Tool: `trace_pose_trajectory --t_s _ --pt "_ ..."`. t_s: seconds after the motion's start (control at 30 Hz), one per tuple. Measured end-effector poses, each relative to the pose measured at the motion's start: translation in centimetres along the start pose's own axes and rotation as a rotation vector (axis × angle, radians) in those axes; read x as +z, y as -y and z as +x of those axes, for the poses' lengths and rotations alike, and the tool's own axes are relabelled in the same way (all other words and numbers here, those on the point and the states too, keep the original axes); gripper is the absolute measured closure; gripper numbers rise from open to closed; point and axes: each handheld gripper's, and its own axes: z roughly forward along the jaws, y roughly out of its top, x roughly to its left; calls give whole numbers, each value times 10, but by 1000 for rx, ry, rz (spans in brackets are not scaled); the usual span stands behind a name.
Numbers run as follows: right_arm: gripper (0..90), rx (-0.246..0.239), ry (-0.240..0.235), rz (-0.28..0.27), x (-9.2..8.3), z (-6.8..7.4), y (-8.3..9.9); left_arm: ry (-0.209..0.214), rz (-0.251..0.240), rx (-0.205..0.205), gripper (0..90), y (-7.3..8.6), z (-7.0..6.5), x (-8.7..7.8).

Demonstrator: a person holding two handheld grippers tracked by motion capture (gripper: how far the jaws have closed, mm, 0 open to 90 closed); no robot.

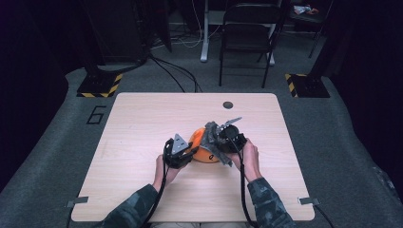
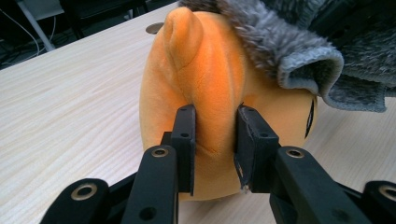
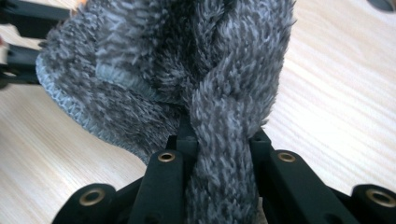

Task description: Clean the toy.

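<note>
The left tongs (image 2: 215,149) are clenched on a fold of the orange plush (image 2: 205,93), which rests on the worktop (image 2: 70,102) just ahead of them. The right tongs (image 3: 219,154) grip a bunched grey cloth (image 3: 187,60), which drapes over the plush's top beyond the left tongs.

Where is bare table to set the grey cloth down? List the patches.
Free: the whole left side of the table, the far strip toward the round hole, and the right edge. Crowded: the middle, where the left tool pinches the orange plush and the right tool grips the grey cloth over it.
</note>
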Motion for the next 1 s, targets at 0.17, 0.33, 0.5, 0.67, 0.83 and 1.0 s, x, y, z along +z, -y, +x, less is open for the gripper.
trace_pose_trajectory --t_s 0.17,0.33,0.5,0.67,0.83,1.0 --pt "741 41 42 64 13 -16 9 -5 0 -3 702 0 2 0" --pt "740 70 64 119 28 -25 18 -7 1 -5 701 1 1 0" --pt "741 110 65 203 49 -40 31 -16 -4 -11 701 2 5 1" --pt "742 121 72 79 13 -40 18 -16 -6 -21 699 2 6 1" --pt "743 121 -46 -1 -1 -27 8 -15 -2 -20 696 2 6 1" --pt "744 114 -40 10 14 -20 9 8 -12 -15 630 3 8 -1"
